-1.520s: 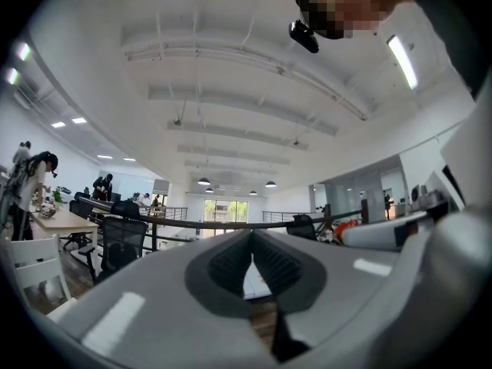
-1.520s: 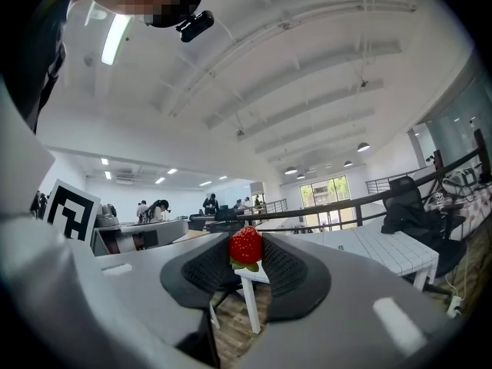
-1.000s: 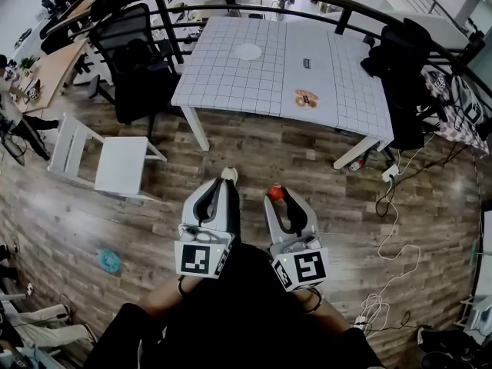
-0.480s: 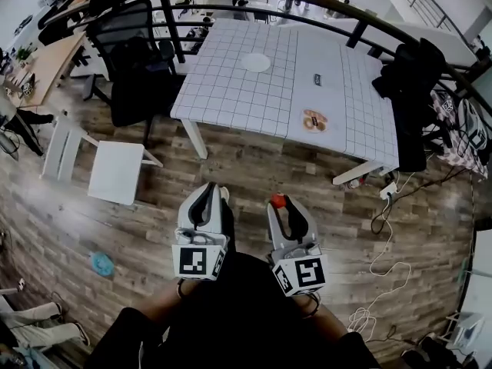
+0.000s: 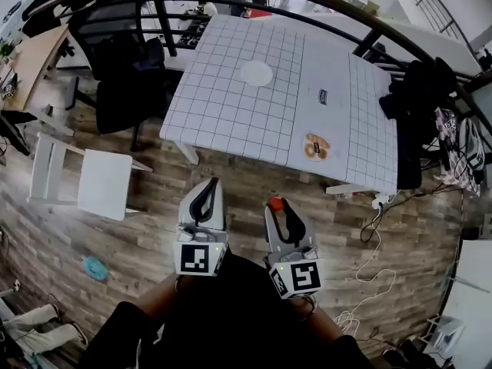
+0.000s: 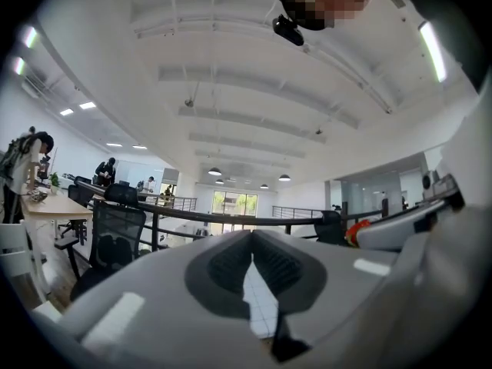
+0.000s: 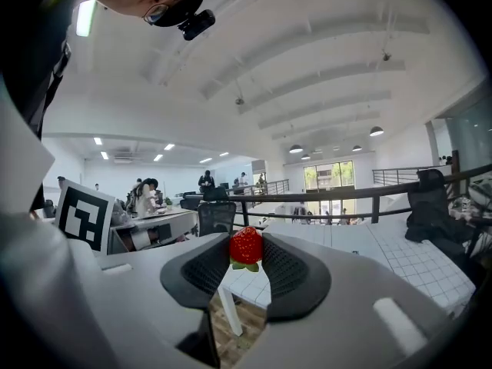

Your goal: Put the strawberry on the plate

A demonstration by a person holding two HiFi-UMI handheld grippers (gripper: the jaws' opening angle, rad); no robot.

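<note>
strawberry (image 5: 274, 203): partly hidden in right tool (image 5: 277, 205) | dark item (image 5: 322, 95) on table (image 5: 231, 98): too small to tell

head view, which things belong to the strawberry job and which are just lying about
Job: strawberry, right claw gripping it, white plate, gridded table.
Lying about: office chair, white chair, blue disc on the floor.

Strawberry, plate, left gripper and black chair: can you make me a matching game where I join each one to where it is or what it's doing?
Things:
1. strawberry
2. plate
3. left gripper
4. black office chair

Places or states:
A. standing beside the table
B. jaws together, nothing in them
C. pinched between the right gripper's jaws
D. lying on the checked table

Right pairs: 1-C, 2-D, 3-B, 4-A
</note>
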